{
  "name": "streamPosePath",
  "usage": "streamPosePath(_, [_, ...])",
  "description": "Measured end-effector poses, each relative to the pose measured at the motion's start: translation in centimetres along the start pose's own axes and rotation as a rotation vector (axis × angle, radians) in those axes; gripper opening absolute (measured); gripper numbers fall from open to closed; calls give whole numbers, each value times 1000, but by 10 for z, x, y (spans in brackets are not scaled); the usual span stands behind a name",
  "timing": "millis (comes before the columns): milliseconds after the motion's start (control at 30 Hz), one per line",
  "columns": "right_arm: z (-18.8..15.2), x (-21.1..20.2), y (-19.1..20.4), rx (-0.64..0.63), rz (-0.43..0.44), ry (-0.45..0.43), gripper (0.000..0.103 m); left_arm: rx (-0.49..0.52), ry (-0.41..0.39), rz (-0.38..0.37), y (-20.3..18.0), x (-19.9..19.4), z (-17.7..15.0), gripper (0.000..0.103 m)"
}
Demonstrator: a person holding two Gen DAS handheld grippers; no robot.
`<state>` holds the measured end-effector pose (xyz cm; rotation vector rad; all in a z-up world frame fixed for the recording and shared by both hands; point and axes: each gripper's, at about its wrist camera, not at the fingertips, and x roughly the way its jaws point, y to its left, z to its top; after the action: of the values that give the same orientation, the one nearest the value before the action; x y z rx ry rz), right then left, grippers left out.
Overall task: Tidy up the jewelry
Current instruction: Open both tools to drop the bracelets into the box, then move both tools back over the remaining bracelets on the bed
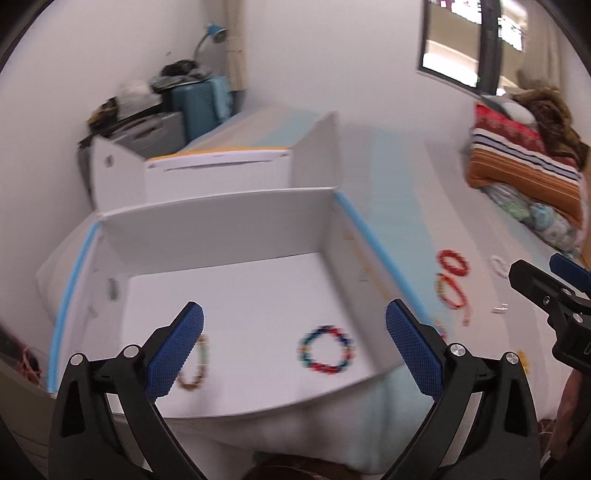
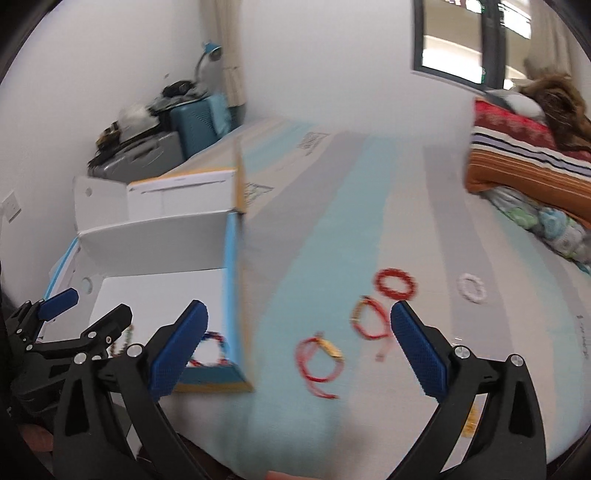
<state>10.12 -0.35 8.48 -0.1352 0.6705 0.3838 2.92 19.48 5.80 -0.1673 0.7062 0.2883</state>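
A white open box (image 1: 221, 221) lies on a bed. On its floor rest a multicoloured bead bracelet (image 1: 327, 349) and a brown-green bead bracelet (image 1: 195, 363). My left gripper (image 1: 293, 345) hovers over the box, open, nothing between its blue pads. My right gripper (image 2: 299, 350) is open and empty above the bedsheet (image 2: 332, 206) beside the box (image 2: 155, 236). Below it lie a red string bracelet (image 2: 319, 360), a red-gold bracelet (image 2: 369, 319), a red bead bracelet (image 2: 395, 284) and a white bracelet (image 2: 471, 288). The multicoloured bracelet (image 2: 208, 349) shows behind its left pad.
The box's raised lid (image 1: 218, 162) stands behind it. Folded striped blankets (image 1: 524, 155) are piled at the far right of the bed. Suitcases (image 1: 199, 103) with clutter and a blue lamp (image 1: 216, 31) stand in the corner. A window (image 1: 476, 40) is on the far wall.
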Motion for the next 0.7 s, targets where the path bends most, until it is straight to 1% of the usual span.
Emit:
streamPosePath(100, [-10, -10, -35, 27, -51, -7, 95, 47, -14, -37, -34, -2, 1, 97])
streamPosePath(133, [-15, -14, -52, 53, -67, -6, 95, 63, -18, -48, -46, -2, 0, 97])
streamPosePath(200, [-23, -18, -72, 81, -83, -2, 95, 91, -20, -71, -71, -1, 0, 97])
streamPosePath(300, [-38, -23, -111, 120, -128, 17, 95, 116, -8, -103, -101, 6, 1, 97])
streamPosePath(433, [-58, -26, -153, 158, -176, 40, 95, 151, 14, -157, -144, 19, -1, 97])
streamPosePath(567, [-79, -21, -181, 188, -205, 68, 95, 177, 48, -216, -180, 40, -9, 97])
streamPosePath(667, [-94, -10, -195, 205, -216, 99, 95, 192, 76, -221, -198, 60, -17, 97])
streamPosePath(700, [-98, -6, -199, 212, -217, 109, 95, 194, 92, -210, -204, 70, -21, 97])
